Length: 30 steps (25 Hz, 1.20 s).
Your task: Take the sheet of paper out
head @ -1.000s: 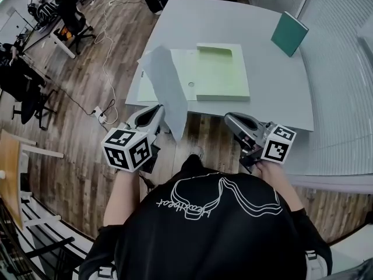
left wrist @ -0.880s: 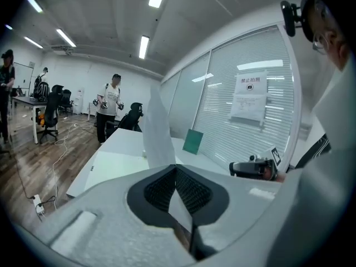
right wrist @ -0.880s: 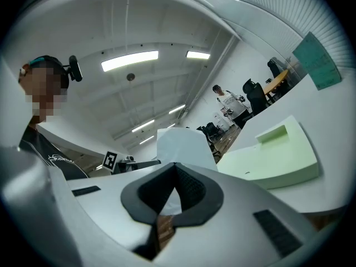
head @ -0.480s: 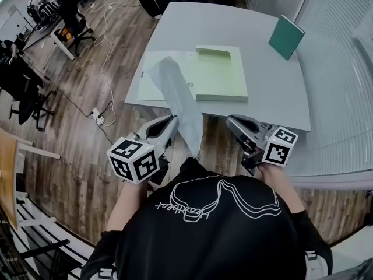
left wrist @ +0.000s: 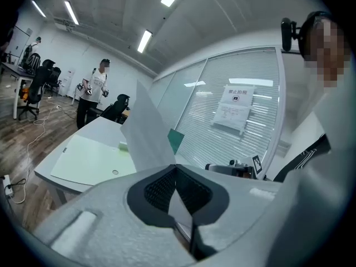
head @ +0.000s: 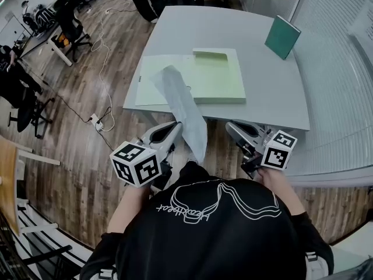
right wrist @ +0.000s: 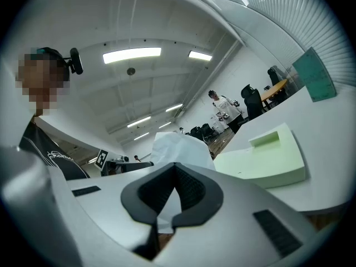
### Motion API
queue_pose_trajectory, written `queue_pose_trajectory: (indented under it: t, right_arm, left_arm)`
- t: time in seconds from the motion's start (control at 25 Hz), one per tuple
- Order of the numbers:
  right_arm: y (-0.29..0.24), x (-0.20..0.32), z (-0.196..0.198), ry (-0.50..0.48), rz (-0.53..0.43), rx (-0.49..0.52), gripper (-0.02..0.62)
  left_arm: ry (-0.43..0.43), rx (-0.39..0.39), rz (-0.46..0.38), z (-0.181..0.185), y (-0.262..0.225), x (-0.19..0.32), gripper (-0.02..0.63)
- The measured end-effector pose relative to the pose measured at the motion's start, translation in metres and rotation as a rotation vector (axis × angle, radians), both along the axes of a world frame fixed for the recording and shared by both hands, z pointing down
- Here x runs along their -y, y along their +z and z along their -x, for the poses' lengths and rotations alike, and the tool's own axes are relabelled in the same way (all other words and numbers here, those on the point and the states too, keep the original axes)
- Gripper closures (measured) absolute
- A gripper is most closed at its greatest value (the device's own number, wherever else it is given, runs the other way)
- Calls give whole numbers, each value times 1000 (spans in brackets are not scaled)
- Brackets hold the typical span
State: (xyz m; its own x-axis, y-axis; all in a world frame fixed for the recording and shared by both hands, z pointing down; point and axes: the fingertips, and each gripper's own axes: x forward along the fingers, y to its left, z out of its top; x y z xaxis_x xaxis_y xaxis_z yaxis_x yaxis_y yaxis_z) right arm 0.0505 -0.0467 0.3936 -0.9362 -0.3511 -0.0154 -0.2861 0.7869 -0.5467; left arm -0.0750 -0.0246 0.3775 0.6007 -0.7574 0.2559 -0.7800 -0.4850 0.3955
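My left fingers [head: 164, 134] pinch the sheet of paper [head: 182, 104] by 1 edge. It hangs in the air, near the green folder [head: 217, 77] on the worktop [head: 262, 101]. My right fingers [head: 242, 132] are pressed together, empty.

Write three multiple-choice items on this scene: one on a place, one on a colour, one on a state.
1. Where on the table does the book stand?
A. near left corner
B. far right part
C. on top of the folder

2. What colour is the open folder?
A. light green
B. red
C. black

3. How do the sheet of paper and the left gripper relate?
A. its fingers are shut on the sheet
B. the sheet lies flat in the folder, untouched
C. its fingers are open above the sheet

Key: B, the book stands far right; A, the folder is pale green; A, the sheet rises from between the shut fingers.
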Motion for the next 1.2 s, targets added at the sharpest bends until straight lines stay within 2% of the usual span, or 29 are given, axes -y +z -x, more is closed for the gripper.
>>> queue_pose_trajectory:
  t: [0.44,0.76,1.2]
  right_arm:
    - [-4,-2,1,15,1,-37,588]
    - [12,-1,-5,13,14,-42,588]
    - [2,-2,-5,24,4,-31,588]
  left_arm:
    - [28,-23,-3,-4,-8,0,592]
    - [35,-26,25,-13,11,3,592]
    - [74,-10,17,-23,-4,5,592]
